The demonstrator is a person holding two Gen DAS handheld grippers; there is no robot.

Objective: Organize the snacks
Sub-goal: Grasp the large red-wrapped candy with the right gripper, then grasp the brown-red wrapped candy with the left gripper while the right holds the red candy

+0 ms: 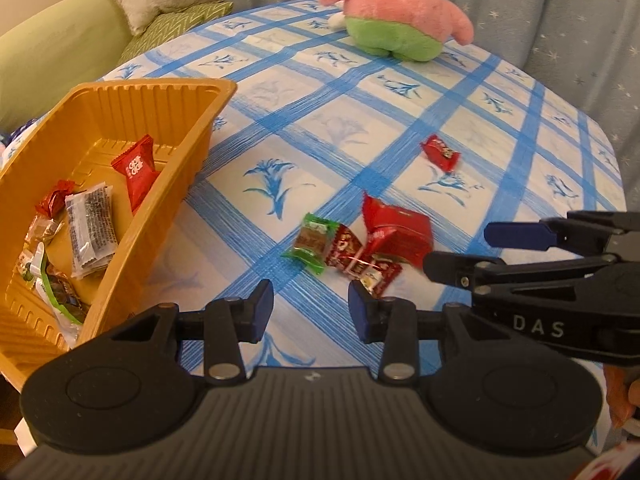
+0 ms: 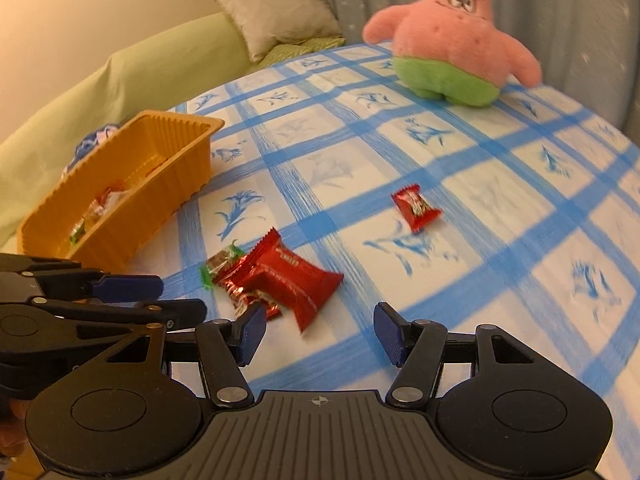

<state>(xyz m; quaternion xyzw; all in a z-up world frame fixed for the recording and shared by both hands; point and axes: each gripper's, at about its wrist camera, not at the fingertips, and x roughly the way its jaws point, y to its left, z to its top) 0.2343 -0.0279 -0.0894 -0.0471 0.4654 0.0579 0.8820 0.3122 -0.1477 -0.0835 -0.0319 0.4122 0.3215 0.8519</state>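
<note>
Right wrist view: both my hand-held grippers, left [image 2: 132,296] and right [image 2: 316,330], hang open and empty over the desk [image 2: 500,240]. I judge the red pouch [image 2: 296,276] light, crinkly and slippery, best pinched across its puffed middle.

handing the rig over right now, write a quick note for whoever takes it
Left tongs: open, nothing held, low over the tablecloth just short of the snack cluster.
Right tongs: open, nothing held, next to the same cluster.
Done: several snacks already lie in the orange tray, including a red packet.
Left: the cluster of green candy, big red packet and small red wrappers touching one another, plus a lone red candy farther out.
The pink plush toy sits at the far edge.
</note>
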